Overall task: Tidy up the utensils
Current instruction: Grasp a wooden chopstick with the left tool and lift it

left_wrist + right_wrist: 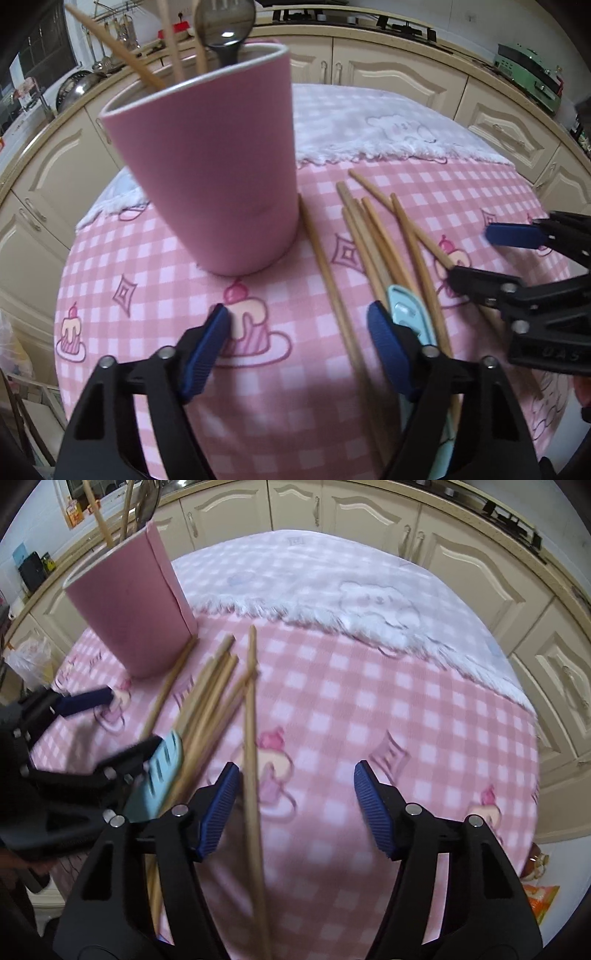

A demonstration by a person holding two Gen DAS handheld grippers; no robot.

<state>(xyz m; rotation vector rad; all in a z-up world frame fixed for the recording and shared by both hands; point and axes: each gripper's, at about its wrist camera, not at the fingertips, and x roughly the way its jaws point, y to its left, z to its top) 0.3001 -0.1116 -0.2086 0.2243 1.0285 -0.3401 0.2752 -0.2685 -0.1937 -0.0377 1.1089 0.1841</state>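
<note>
A pink cup (210, 173) stands on the pink checked cloth (155, 280) and holds several chopsticks and a metal spoon (224, 22). It also shows in the right wrist view (129, 602). Several loose wooden chopsticks (373, 236) lie right of the cup, with a light blue utensil (410, 314) among them. My left gripper (299, 328) is open and empty in front of the cup, its right finger beside the blue utensil. My right gripper (295, 794) is open over the cloth; one chopstick (252, 738) lies just inside its left finger.
Cream kitchen cabinets (391, 70) curve around behind the table. A white fluffy bear-print cloth (369, 598) covers the far part of the table. The left gripper shows at the left of the right wrist view (99, 727), and the right gripper at the right of the left wrist view (476, 254).
</note>
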